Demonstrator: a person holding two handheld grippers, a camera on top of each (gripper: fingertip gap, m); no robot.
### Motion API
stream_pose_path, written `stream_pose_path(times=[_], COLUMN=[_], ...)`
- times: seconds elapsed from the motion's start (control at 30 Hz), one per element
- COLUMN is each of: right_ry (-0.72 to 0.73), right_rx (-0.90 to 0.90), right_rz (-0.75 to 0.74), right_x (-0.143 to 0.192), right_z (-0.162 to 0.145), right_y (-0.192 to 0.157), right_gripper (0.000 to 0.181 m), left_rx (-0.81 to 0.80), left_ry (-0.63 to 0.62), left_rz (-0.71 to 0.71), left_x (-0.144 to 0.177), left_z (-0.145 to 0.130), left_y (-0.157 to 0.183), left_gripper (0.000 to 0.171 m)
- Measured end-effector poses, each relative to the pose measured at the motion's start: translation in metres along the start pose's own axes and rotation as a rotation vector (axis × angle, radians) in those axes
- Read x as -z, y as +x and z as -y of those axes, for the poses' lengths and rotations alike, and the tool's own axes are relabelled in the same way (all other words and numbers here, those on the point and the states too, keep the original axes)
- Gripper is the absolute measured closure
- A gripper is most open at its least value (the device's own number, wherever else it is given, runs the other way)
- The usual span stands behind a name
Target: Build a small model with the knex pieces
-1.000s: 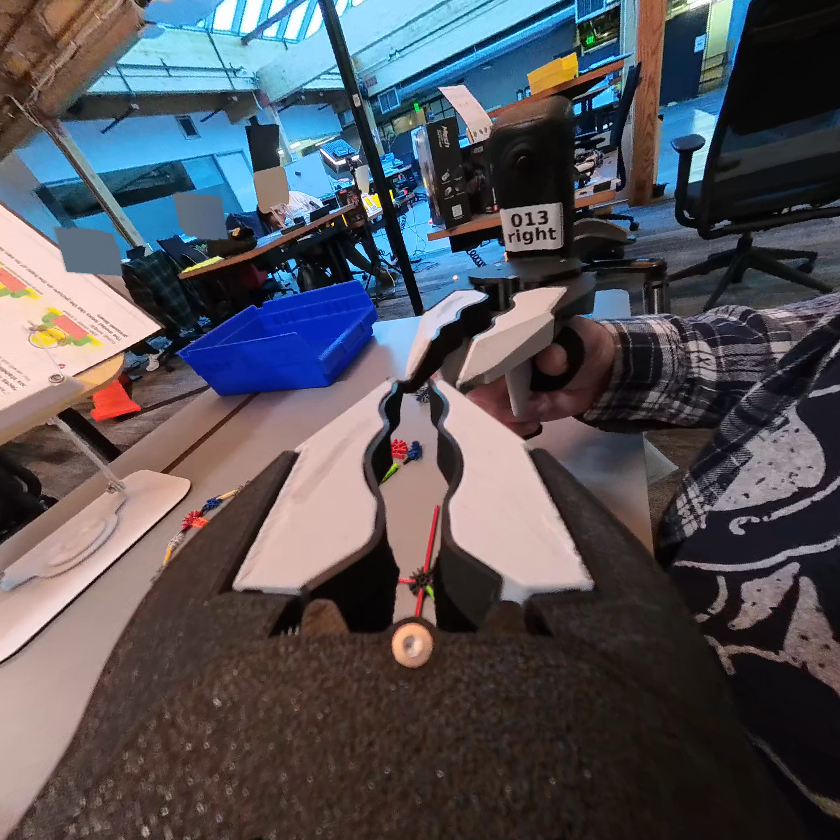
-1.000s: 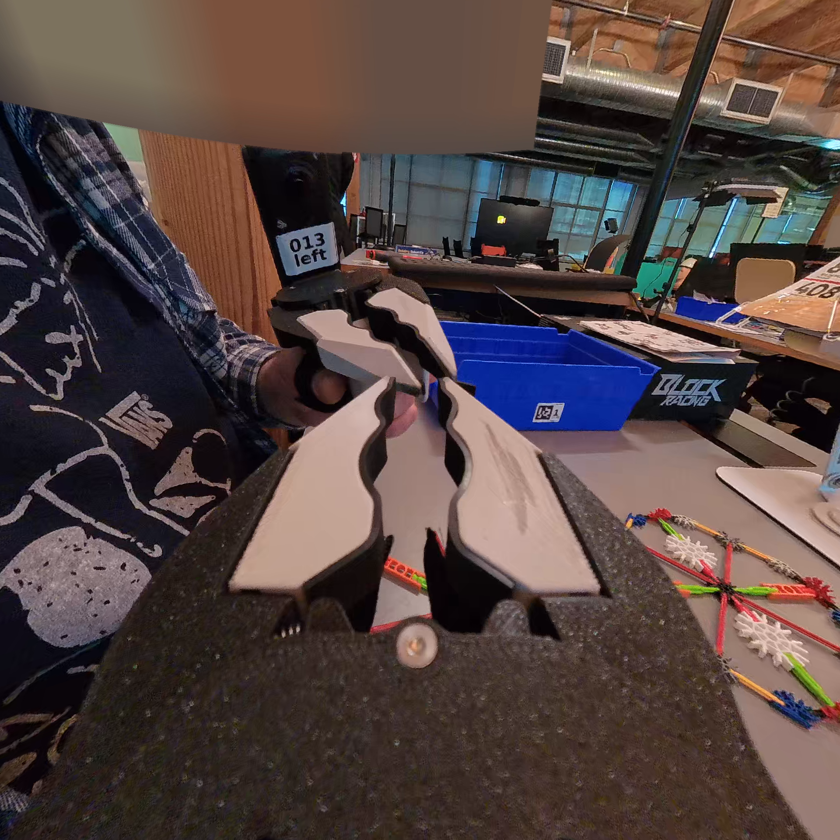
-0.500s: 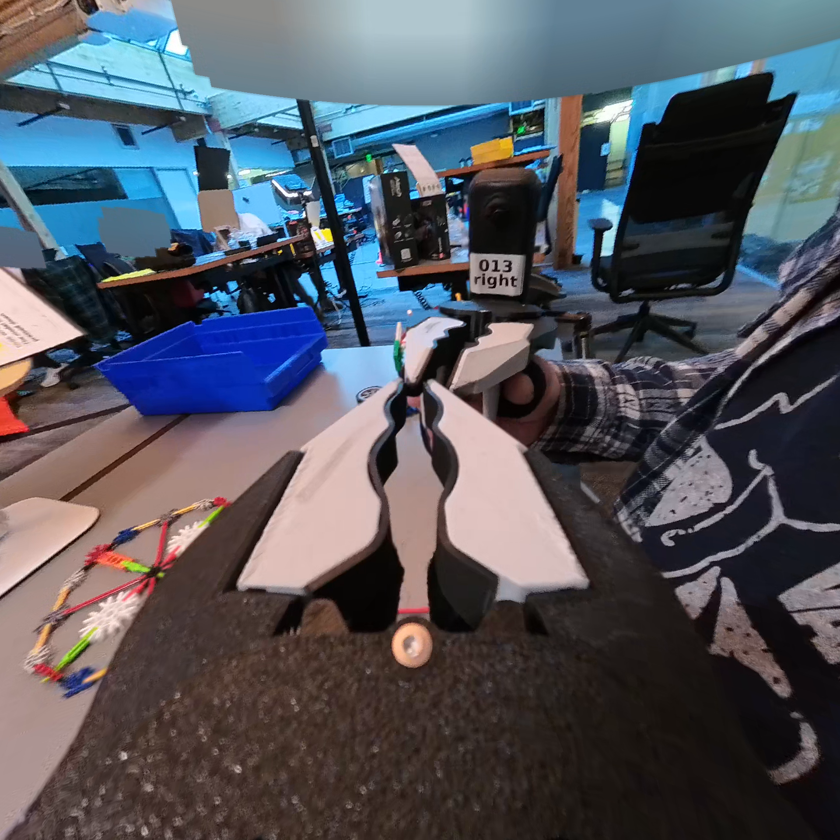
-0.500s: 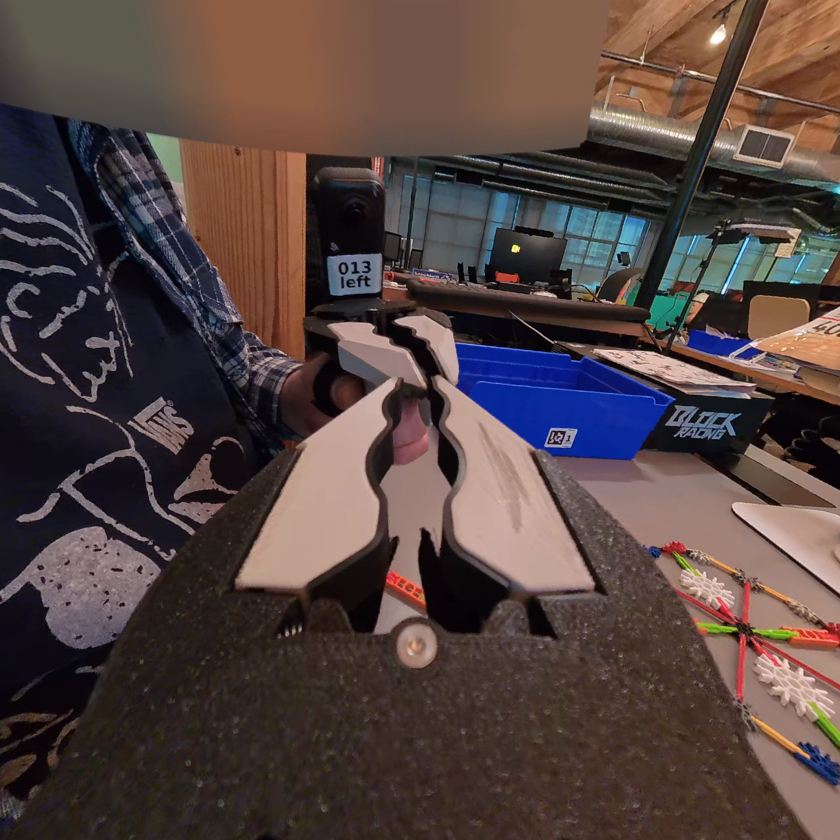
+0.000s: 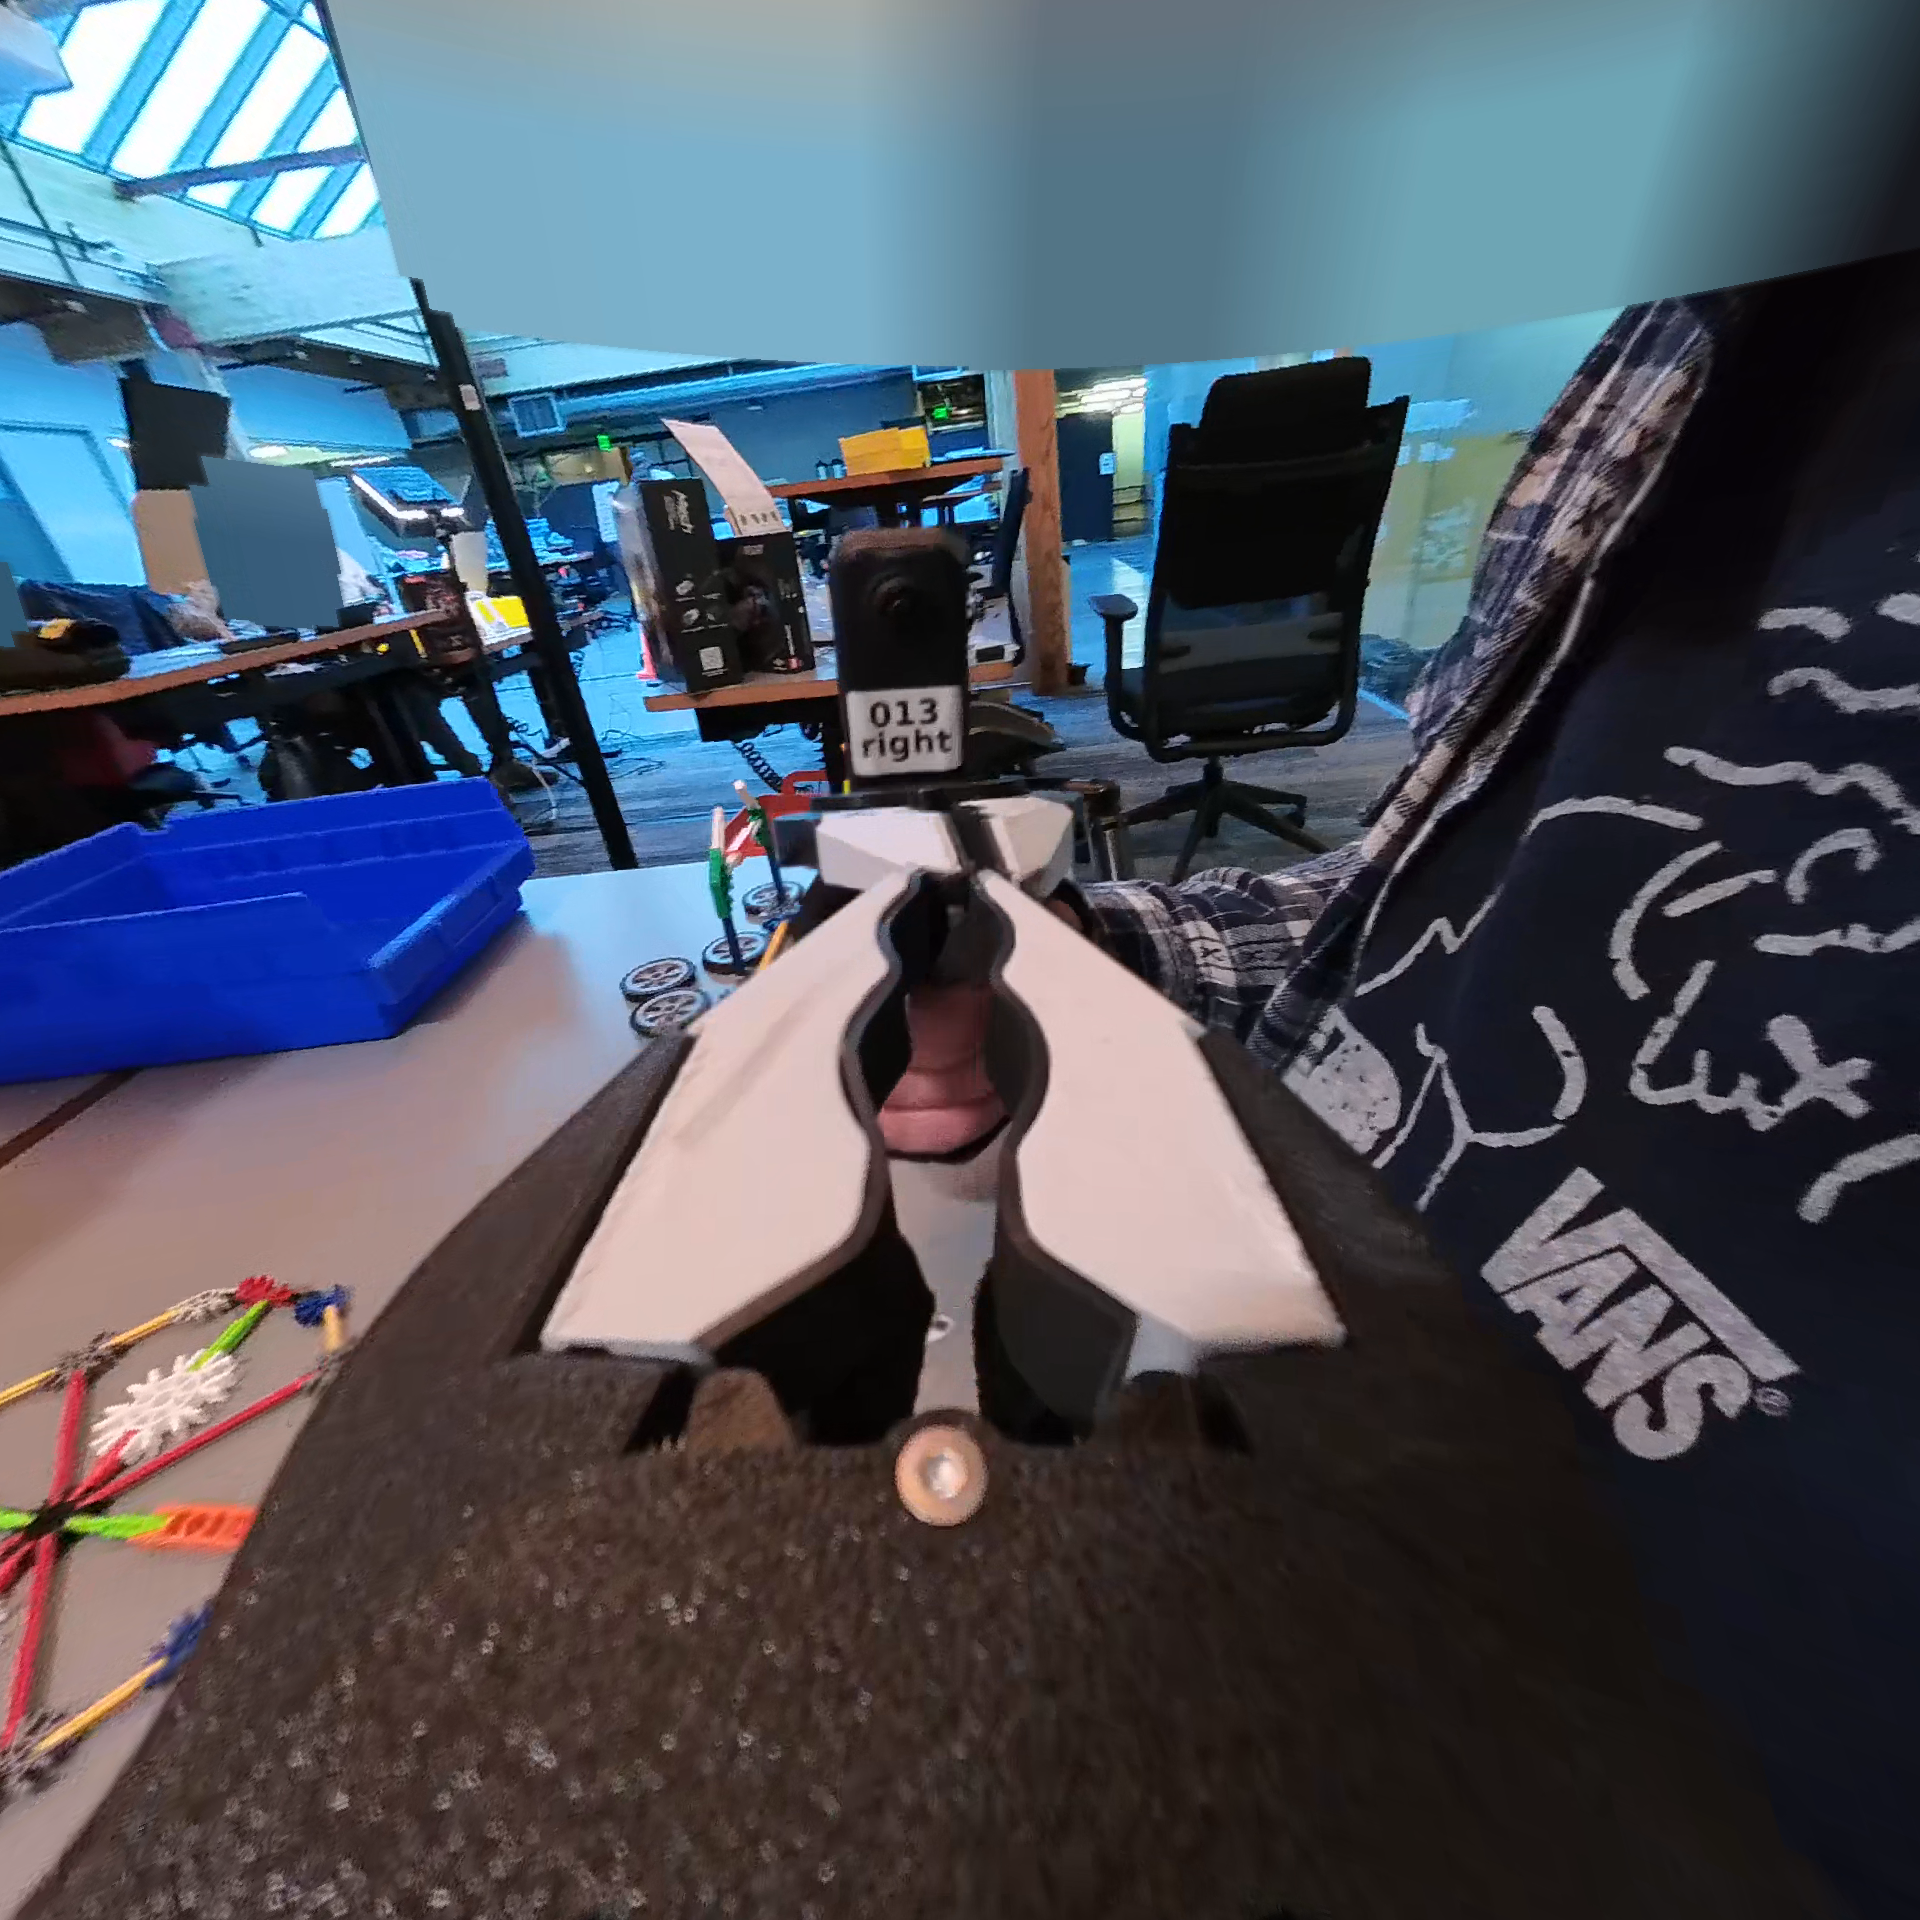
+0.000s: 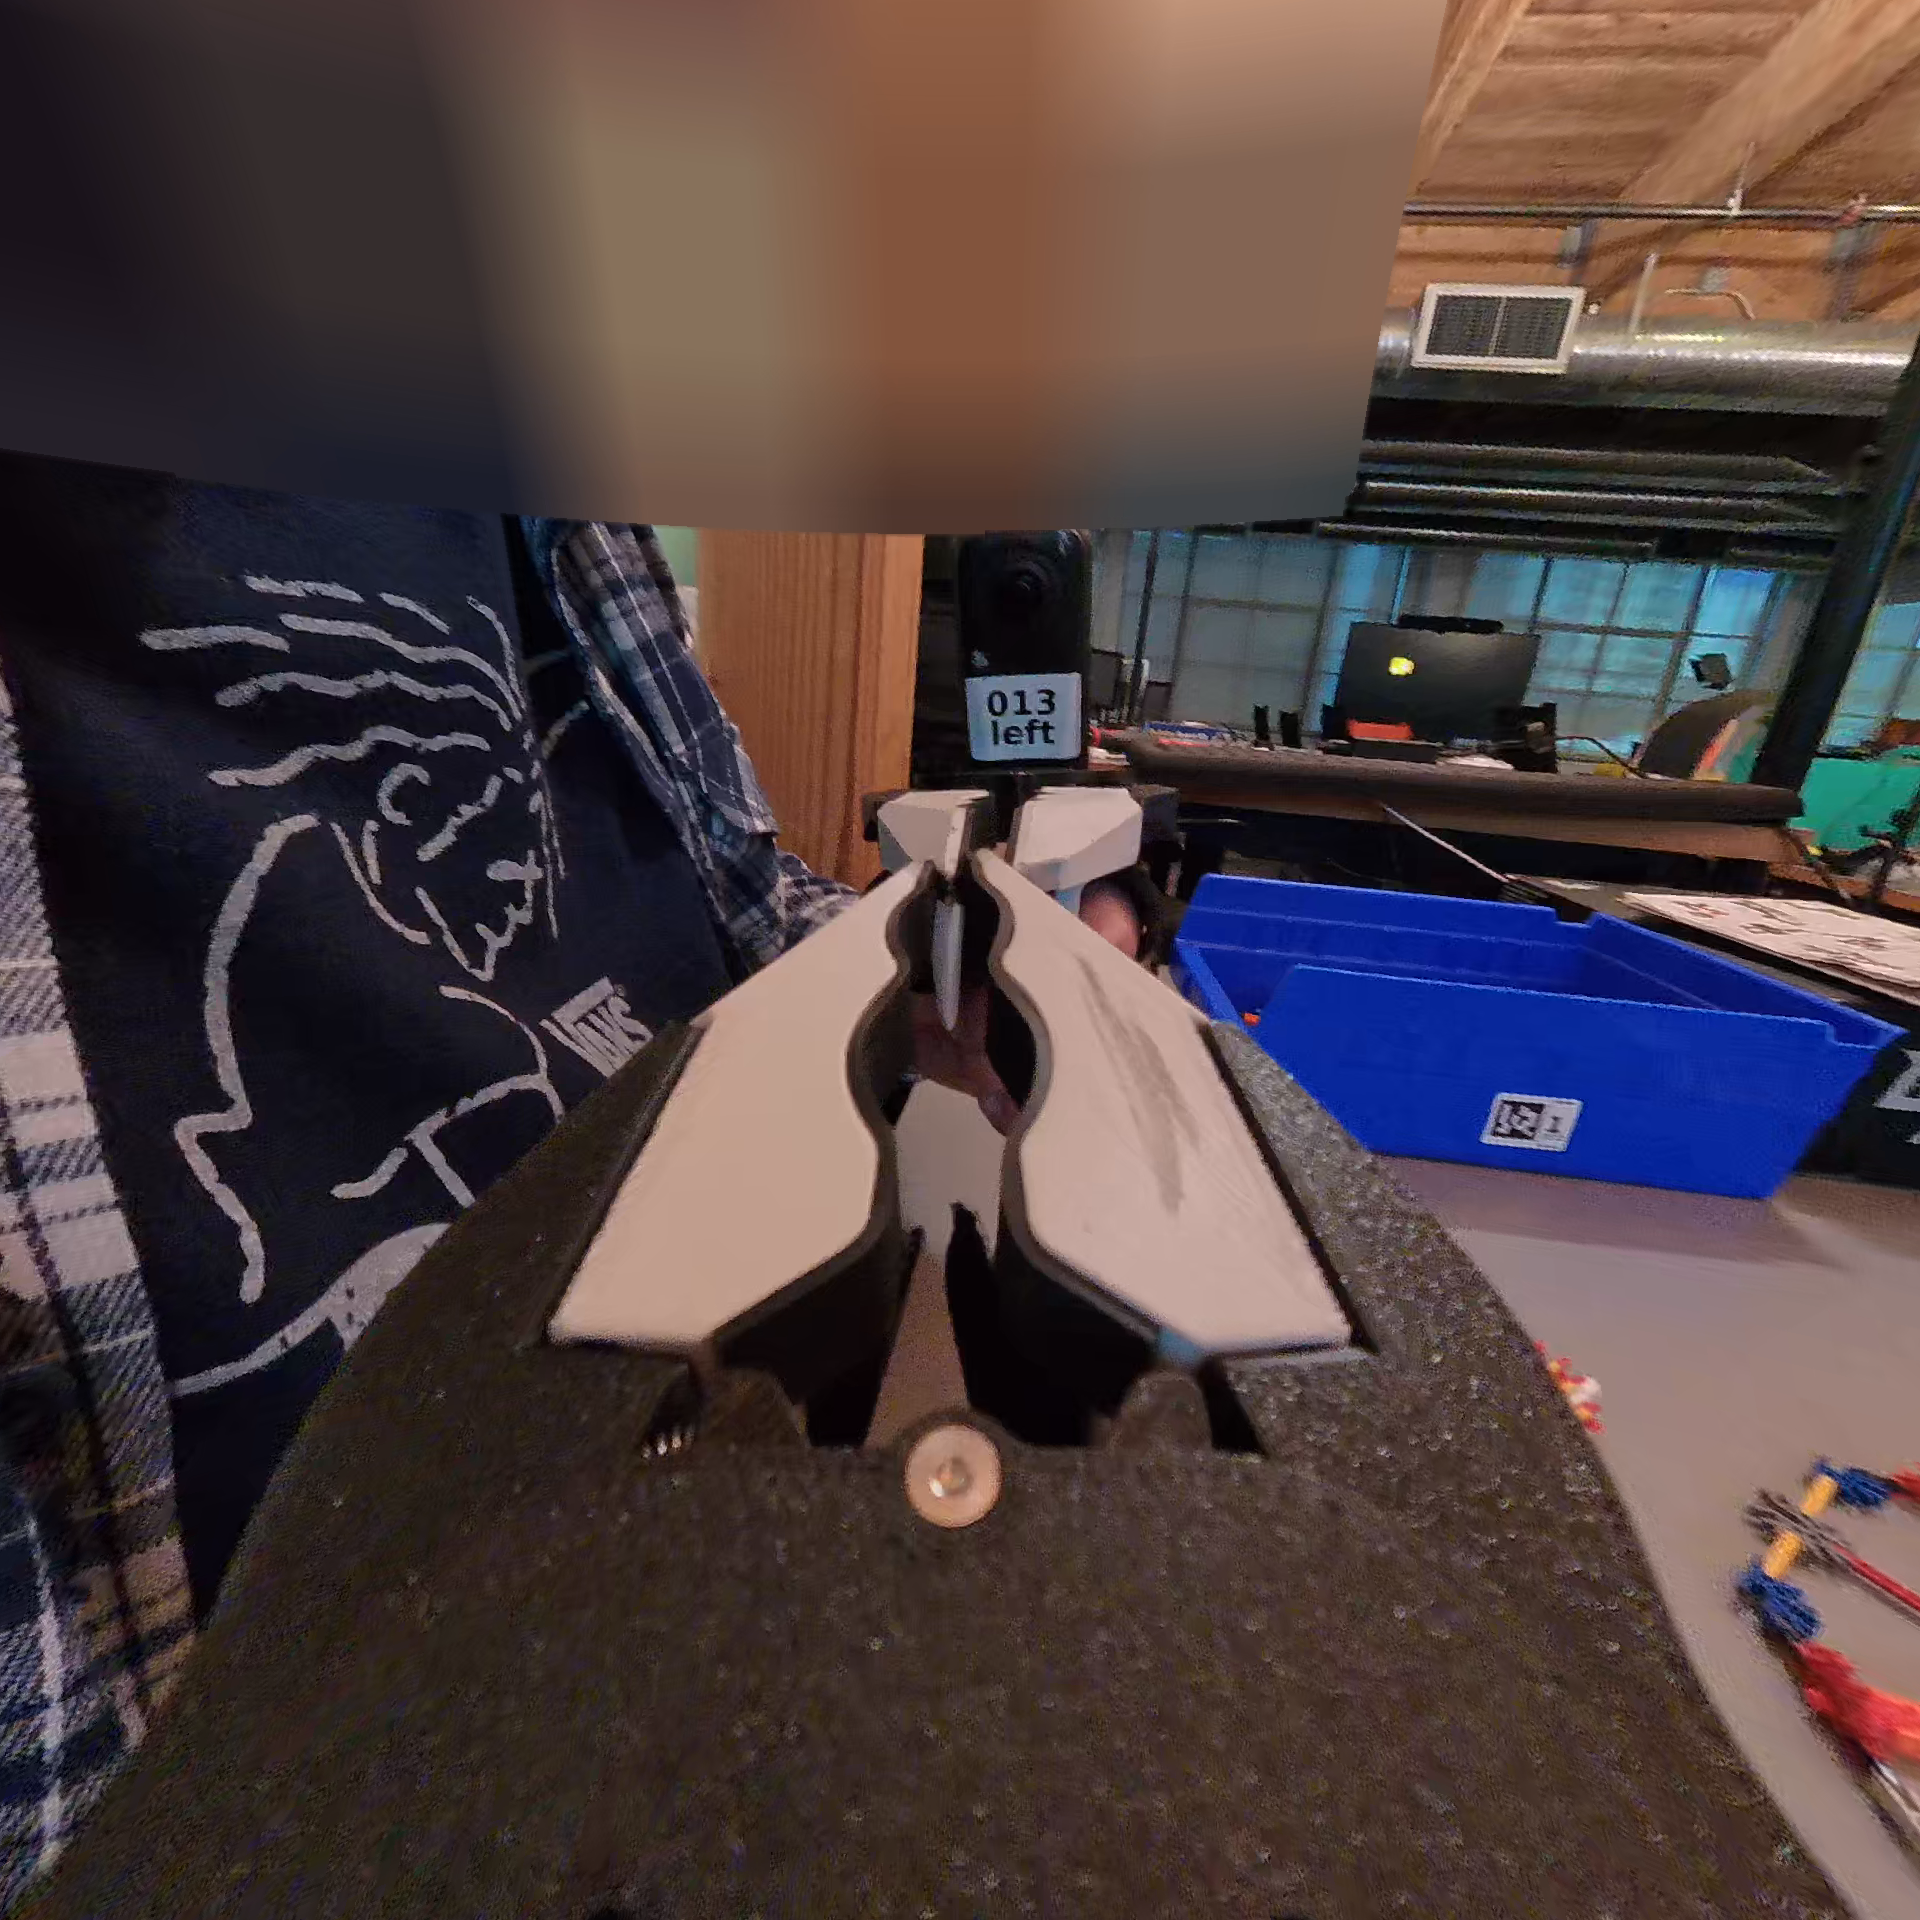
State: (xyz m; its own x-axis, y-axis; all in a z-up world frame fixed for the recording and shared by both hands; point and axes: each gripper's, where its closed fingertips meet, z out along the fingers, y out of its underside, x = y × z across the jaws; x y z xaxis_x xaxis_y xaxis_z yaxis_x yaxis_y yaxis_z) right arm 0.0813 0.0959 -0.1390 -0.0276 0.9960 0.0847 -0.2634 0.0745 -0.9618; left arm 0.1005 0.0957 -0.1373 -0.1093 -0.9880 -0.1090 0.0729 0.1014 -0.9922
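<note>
My left gripper point(image 5: 948, 883) and my right gripper point(image 6: 951, 868) point straight at each other, tip to tip, above the grey table point(image 5: 312, 1143). Both have their jaws nearly together and nothing shows between them. In the left wrist view the right gripper point(image 5: 945, 847) sits just beyond my tips, with a hand on its handle. In the right wrist view the left gripper point(image 6: 1003, 831) faces me the same way. A flat rod-and-connector toy structure point(image 5: 104, 1455) lies on the table to the side; it also shows in the right wrist view point(image 6: 1849, 1558).
A blue bin point(image 5: 260, 935) stands on the table and shows in the right wrist view point(image 6: 1507, 1039). Small black wheels point(image 5: 665, 992) and a small upright rod piece point(image 5: 727, 883) lie near it. The person's torso point(image 5: 1662, 1039) is close by. An office chair point(image 5: 1247, 623) stands behind. The grippers are tip to tip, or close to it.
Both grippers have lifted and levelled out until they face each other head-on. The views swung up from the table toward the person's torso. The jaws stayed nearly together.
</note>
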Motion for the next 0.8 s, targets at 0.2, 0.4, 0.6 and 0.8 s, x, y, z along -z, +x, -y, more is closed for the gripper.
stream_pose_path(times=[0.2,0.4,0.6,0.8], right_ry=[0.034,0.068,0.021,0.039], right_rx=[-0.043,-0.091,-0.078,-0.077], right_rz=[0.048,0.101,0.070,0.152], right_x=[-0.002,-0.006,-0.014,-0.027], right_z=[0.002,0.002,-0.004,-0.004], right_y=[-0.003,-0.007,0.005,-0.004], right_gripper=[0.176,0.176,0.177,0.178], left_rx=[0.062,0.118,0.188,0.235], left_ry=[0.040,0.058,0.088,0.162], left_rz=[-0.028,-0.071,-0.040,-0.049], left_x=[0.002,0.006,0.020,0.031], left_z=[0.002,0.004,0.001,0.006], left_y=[0.002,0.007,-0.003,0.008], left_gripper=[0.167,0.167,0.165,0.165])
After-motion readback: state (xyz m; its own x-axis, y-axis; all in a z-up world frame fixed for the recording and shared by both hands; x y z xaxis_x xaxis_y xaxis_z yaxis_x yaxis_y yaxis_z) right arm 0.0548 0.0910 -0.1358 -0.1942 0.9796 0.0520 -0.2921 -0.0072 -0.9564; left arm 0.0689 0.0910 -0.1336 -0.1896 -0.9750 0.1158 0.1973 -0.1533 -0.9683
